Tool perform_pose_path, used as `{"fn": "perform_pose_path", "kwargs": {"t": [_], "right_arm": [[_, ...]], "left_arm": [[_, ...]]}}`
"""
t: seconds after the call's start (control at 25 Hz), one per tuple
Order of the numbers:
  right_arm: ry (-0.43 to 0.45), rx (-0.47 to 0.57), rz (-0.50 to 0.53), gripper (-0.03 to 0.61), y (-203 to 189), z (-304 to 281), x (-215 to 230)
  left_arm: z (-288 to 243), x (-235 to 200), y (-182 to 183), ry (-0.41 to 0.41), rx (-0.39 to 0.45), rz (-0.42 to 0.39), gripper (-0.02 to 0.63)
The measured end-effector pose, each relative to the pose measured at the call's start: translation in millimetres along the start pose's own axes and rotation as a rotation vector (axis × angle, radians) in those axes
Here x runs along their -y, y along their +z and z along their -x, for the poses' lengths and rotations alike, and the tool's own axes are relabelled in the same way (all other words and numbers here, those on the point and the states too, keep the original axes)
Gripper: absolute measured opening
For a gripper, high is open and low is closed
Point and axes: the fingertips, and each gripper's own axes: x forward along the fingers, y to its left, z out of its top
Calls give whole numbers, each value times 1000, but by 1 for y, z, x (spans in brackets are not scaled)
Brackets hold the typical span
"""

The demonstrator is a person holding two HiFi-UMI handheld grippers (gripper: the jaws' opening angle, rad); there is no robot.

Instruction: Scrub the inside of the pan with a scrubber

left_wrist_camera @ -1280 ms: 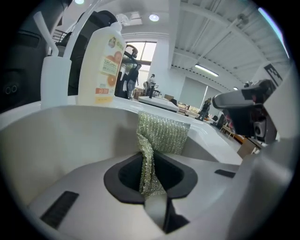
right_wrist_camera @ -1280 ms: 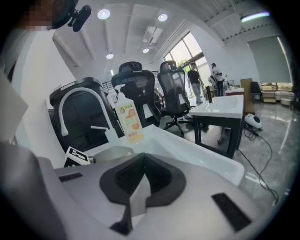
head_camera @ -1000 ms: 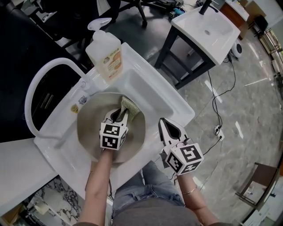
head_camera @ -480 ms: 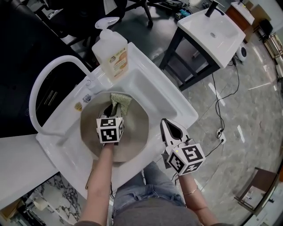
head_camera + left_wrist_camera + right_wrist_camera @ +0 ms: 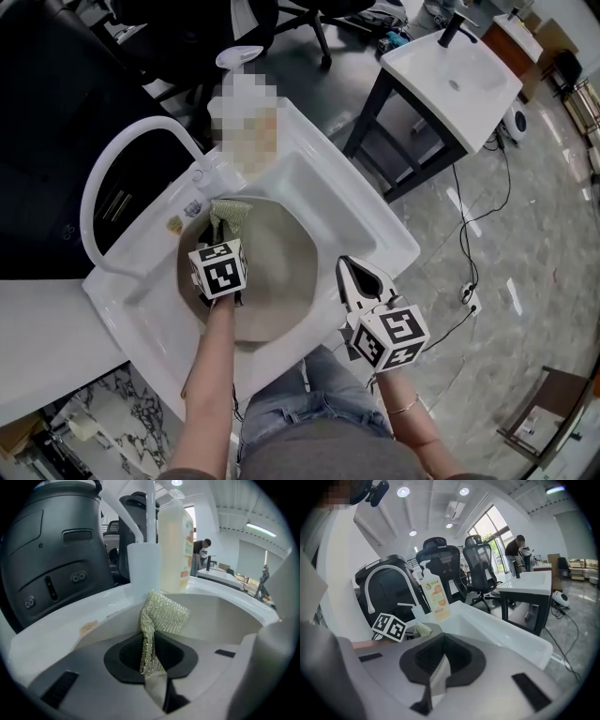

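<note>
Leftward since a second ago slides my left gripper (image 5: 223,234), from mid-pan to the far-left wall of the one pan (image 5: 281,281) in the sink (image 5: 375,230), jaws clamped on the one scrubber (image 5: 230,212). One bottle (image 5: 246,122) behind, blurred over. Right gripper (image 5: 349,267) hovers at the sink's near-right rim, jaws together, nothing between. My forearm (image 5: 214,366) hides part of the pan's near rim.

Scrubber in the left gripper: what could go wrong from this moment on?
The left gripper pinches the scrubber by one folded strip; hard strokes may pull it out. The right gripper is shut on nothing at the edge of the sink, so the pan lies unheld and may slide.
</note>
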Motion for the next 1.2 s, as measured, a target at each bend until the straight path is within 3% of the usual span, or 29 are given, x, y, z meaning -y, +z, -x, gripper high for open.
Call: {"fn": "perform_pose_path", "kwargs": {"t": [0.32,0.6,0.92,1.2], "right_arm": [[30,9,10,11,2,4,-12],[62,26,30,11,9,4,-24],[95,47,60,11,17,6,-43],[101,58,76,11,19,9,-53]], "left_arm": [[27,-33,-1,151,2,17,66],[50,-55,-13,199,-18,51,64],[83,-74,-20,247,-6,150,65],[128,-97,-18,257,54,123,66]]}}
